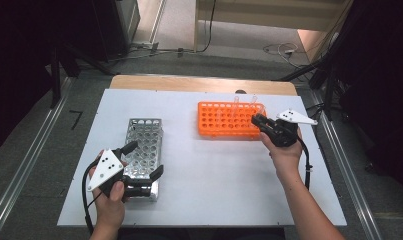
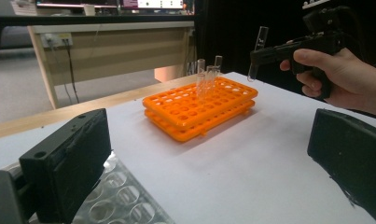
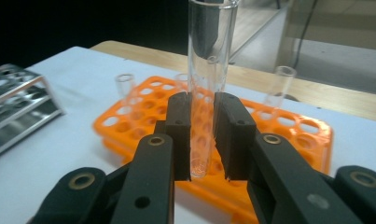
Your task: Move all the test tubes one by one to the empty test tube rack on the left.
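Two clear glass tubes (image 2: 207, 77) stand in the orange plastic rack (image 1: 229, 120); the right hand-held gripper (image 3: 202, 135) pinches a clear glass test tube (image 3: 206, 70) upright above it, while the left hand-held gripper (image 1: 141, 162) gapes wide over the metal rack (image 1: 144, 137).

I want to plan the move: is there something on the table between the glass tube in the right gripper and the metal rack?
Nothing visible does. The right gripper holds the glass tube above the orange rack, and the white table between it and the metal rack is bare. The left gripper, open, sits at that rack's near end.
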`<action>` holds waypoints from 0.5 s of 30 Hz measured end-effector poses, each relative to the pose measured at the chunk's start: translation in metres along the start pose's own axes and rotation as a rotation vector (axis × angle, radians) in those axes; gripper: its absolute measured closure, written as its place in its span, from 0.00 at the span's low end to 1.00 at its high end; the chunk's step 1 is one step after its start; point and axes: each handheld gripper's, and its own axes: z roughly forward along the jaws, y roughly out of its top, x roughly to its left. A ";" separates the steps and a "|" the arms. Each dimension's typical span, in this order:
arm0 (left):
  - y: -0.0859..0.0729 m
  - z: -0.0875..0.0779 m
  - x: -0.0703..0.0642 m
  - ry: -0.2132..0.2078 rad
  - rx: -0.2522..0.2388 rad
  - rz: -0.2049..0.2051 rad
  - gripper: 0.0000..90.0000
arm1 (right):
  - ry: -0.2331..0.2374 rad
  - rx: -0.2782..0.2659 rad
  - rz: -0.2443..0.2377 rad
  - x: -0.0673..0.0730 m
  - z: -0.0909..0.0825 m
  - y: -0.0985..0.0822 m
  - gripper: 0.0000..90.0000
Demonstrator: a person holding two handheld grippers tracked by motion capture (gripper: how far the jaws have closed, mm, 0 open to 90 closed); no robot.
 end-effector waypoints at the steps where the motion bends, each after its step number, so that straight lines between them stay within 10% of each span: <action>1: 0.001 0.003 -0.001 -0.012 -0.001 0.001 0.00 | 0.011 -0.001 -0.004 0.004 -0.002 0.000 0.82; 15: 0.022 0.046 -0.019 -0.129 0.007 0.021 0.00 | 0.135 0.028 -0.044 0.051 -0.030 -0.005 0.82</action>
